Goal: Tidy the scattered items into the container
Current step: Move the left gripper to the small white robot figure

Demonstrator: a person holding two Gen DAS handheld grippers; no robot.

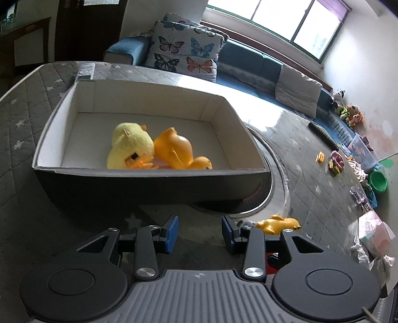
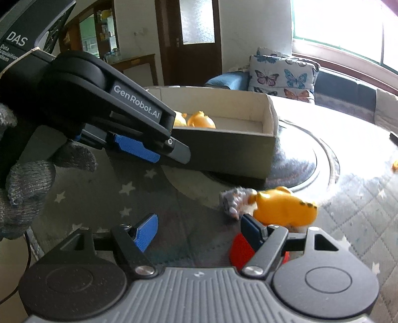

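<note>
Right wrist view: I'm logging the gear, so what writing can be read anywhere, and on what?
"GenRobot.AI": white, on the side of the left gripper.
"DAS": on the dark gripper body at top left.
"Data Acquisition System": small print below it, cut off at the edge, only partly readable.
Left wrist view: no readable text.

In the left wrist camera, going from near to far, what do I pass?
Left gripper's blue-padded fingers → open grey cardboard box holding a fluffy yellow plush chick → butterfly-print cushion → window.
</note>
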